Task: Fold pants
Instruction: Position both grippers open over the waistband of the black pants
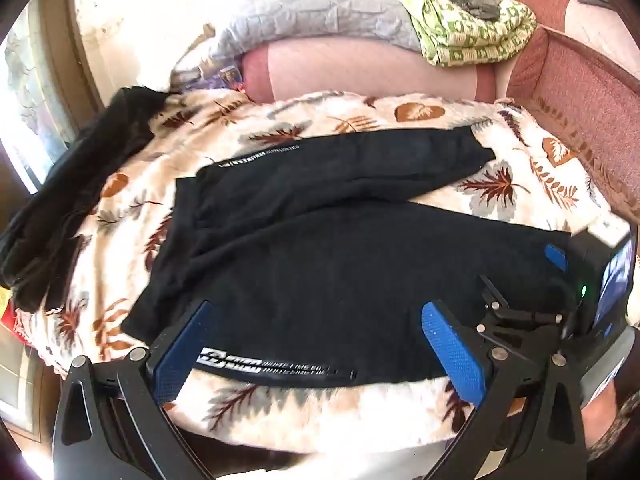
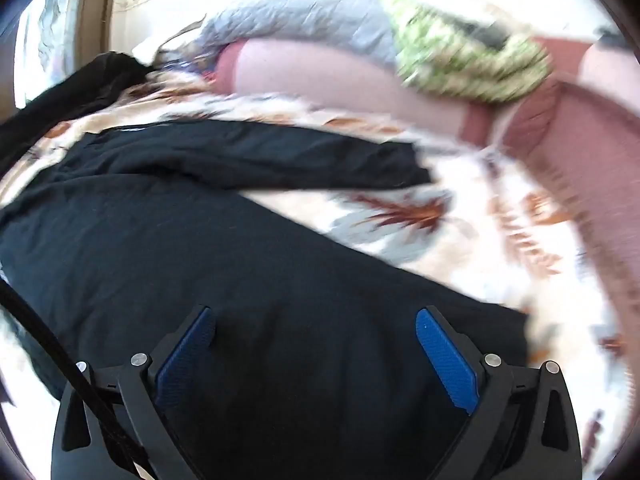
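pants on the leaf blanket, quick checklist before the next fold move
1. Left gripper open and empty: ok, jaws spread wide over the near leg.
2. Right gripper open and empty: ok, fingers apart above black cloth.
3. Black pants lying flat: not ok, the two legs splay apart and the far leg is wrinkled.
4. Near leg hem reachable by the right gripper: ok, it sits beside it in the left view.
5. Other dark garment apart from the pants: ok, it lies off to the left.
6. Right view sharp enough to aim: not ok, blurred.
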A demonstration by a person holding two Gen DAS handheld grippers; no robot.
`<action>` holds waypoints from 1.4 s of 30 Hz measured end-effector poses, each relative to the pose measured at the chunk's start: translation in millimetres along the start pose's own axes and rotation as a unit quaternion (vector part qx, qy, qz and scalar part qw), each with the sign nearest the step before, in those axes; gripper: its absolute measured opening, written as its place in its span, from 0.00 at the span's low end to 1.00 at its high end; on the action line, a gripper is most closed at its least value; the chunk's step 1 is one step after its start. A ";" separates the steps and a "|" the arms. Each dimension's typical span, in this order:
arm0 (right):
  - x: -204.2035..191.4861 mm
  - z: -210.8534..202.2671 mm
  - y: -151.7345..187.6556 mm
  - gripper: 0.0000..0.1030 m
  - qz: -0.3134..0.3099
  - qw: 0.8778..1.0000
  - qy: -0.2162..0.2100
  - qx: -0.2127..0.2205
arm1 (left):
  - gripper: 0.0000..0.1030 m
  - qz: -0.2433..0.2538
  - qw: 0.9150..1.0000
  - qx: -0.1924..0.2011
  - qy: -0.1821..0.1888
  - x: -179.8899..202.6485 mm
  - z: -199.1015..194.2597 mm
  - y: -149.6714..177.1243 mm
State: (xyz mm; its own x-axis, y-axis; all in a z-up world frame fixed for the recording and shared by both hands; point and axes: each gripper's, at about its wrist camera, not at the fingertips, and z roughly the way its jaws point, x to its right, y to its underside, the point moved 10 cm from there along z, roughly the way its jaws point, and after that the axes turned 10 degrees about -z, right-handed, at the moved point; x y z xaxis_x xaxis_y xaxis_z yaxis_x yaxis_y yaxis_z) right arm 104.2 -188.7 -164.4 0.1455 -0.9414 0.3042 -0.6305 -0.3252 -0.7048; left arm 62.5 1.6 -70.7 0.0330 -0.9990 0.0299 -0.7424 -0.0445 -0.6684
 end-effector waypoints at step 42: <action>-27.6 -3.1 19.8 1.00 0.137 0.983 -0.066 -0.106 | 1.00 -0.065 0.991 -0.111 -0.019 -68.9 104.5 -4.2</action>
State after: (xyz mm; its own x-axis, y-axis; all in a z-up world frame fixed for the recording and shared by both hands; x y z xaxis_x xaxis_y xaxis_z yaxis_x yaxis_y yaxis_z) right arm 85.3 -168.9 -184.8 0.0371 -0.9989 0.0272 -0.8024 -0.0460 -0.5950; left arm 133.3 70.7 -147.6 0.1601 -0.9843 0.0744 -0.8594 -0.1761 -0.4800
